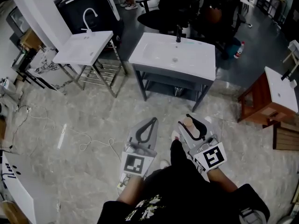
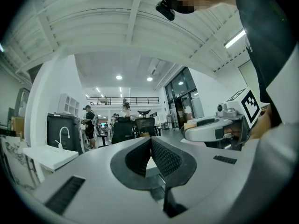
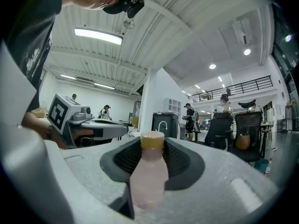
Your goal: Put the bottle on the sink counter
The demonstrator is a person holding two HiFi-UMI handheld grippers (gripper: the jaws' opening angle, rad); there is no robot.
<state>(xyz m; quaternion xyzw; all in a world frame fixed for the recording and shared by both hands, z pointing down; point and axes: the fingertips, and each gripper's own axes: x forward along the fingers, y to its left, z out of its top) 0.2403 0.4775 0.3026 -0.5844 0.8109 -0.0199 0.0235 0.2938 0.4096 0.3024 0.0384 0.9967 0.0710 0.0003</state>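
Tiled floor (image 1: 70,120); R tool (image 3: 152,143) grips bottle (image 3: 148,176).

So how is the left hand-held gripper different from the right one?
1. The left hand-held gripper has its jaws shut together, while the right hand-held gripper has its jaws held apart.
2. The left hand-held gripper is empty, while the right hand-held gripper is clamped on a pale pink bottle with a tan cap.
Both are grey and have the same shape.

A pale marbled stone floor (image 1: 70,125) lies under a small white washbasin on a steel-tube stand (image 1: 84,48). Far right of it stands a reddish-brown wooden cabinet (image 1: 259,107), and behind it a black office chair (image 1: 161,20).
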